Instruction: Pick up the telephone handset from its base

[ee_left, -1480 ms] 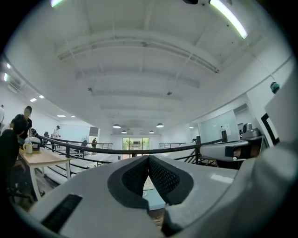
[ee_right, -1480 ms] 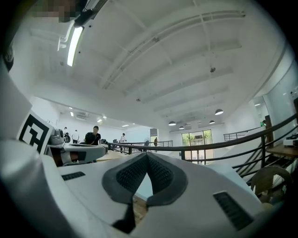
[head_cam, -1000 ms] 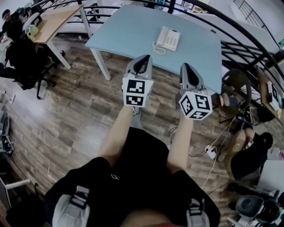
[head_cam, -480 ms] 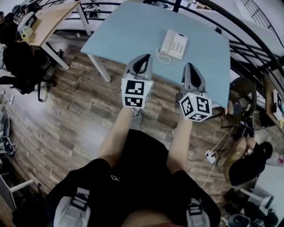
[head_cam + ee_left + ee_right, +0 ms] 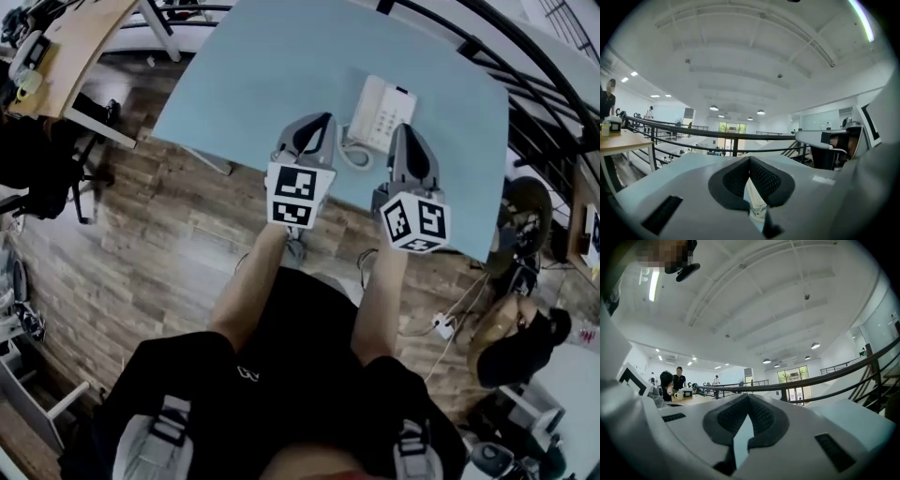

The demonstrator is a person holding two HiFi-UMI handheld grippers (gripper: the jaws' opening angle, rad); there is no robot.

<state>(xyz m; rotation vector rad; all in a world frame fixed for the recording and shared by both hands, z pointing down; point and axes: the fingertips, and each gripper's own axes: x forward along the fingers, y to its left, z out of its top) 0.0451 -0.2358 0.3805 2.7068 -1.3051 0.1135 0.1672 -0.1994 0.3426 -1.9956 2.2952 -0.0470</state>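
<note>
A white telephone (image 5: pixel 382 112) lies on the light blue table (image 5: pixel 253 84), its handset (image 5: pixel 365 105) resting on the left side of the base and a coiled cord (image 5: pixel 353 155) at the near end. My left gripper (image 5: pixel 318 122) hovers over the table's near edge just left of the phone, jaws shut and empty. On the phone's right, my right gripper (image 5: pixel 405 131) is also shut and empty. In the left gripper view the shut jaws (image 5: pixel 749 158) leave a slit below, through which the phone (image 5: pixel 755 200) shows. The right gripper view has its shut jaws (image 5: pixel 749 395) in front of blue tabletop.
A wooden desk (image 5: pixel 70 47) stands at the far left with a black office chair (image 5: pixel 42 155) beside it. A dark railing (image 5: pixel 548 89) curves past the table's right side. A seated person (image 5: pixel 516 342) and a power strip (image 5: pixel 441 324) are on the floor at the lower right.
Both grippers and the person have moved forward to the table. The telephone, earlier well beyond the jaws, now lies between the two gripper tips. Both stay shut.
</note>
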